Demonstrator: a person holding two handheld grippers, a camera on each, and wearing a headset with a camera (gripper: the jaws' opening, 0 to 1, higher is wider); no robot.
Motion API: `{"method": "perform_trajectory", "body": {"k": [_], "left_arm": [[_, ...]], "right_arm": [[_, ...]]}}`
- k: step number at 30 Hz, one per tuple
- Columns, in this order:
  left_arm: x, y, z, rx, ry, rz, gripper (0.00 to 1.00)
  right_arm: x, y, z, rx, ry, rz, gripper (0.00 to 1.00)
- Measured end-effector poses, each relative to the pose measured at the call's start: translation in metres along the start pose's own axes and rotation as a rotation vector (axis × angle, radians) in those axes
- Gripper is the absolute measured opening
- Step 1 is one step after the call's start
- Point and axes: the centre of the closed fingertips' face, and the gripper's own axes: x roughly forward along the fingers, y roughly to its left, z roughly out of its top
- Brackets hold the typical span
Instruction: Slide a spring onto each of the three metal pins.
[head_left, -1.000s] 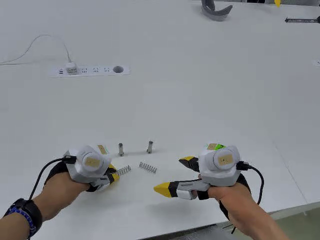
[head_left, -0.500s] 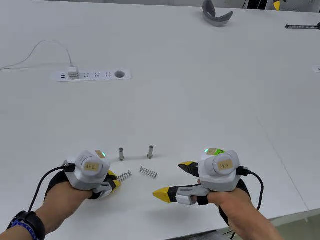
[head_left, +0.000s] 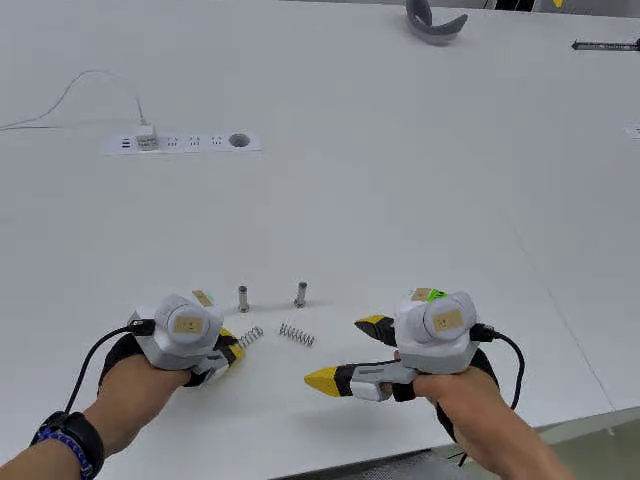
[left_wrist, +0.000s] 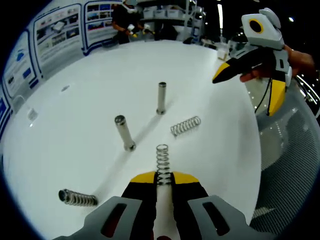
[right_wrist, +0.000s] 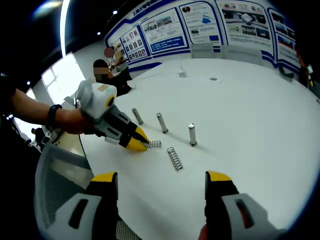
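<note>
Thin grip, small target: the held spring (left_wrist: 161, 159) juts from the left claw (left_wrist: 159, 177), whose yellow tips are pinched together on its lowest coils. That hold looks like the weak point. The free end could bend aside or snag on the top of the near pin (left_wrist: 123, 132) instead of sliding over it. A sideways nudge might also topple the pin, which appears to stand free on the white bench (head_left: 400, 200). A spring squeezed so low may simply pop out.

The far pin (left_wrist: 161, 97) stands bare just beyond, and a loose spring (left_wrist: 185, 125) lies flat near both. At the edge of the group sits what appears to be a third pin (left_wrist: 77, 198) already wearing its coil.

The left hand (head_left: 135, 385) holds its tool low over the bench, pointing toward the pins. The right claw (head_left: 348, 352) hangs spread wide and empty, aimed across at the loose spring, with the right hand (head_left: 455, 395) level behind it.
</note>
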Motion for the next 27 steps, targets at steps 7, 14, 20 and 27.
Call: {"method": "perform_trajectory", "body": {"k": [7, 14, 20, 27], "left_arm": [[-0.008, 0.000, -0.003, -0.046, -0.007, 0.006, 0.10], [-0.023, -0.004, -0.003, -0.063, -0.032, 0.006, 0.10], [-0.039, -0.009, -0.004, -0.123, -0.075, 0.006, 0.10], [-0.058, -0.020, -0.013, -0.138, -0.089, 0.017, 0.10]], "right_arm": [[-0.002, -0.001, 0.002, 0.003, -0.004, 0.003, 0.71], [0.002, 0.004, 0.006, 0.018, -0.013, 0.023, 0.70], [0.010, 0.015, 0.009, 0.028, -0.022, 0.051, 0.69], [0.017, 0.027, 0.009, 0.016, -0.013, 0.083, 0.69]]}}
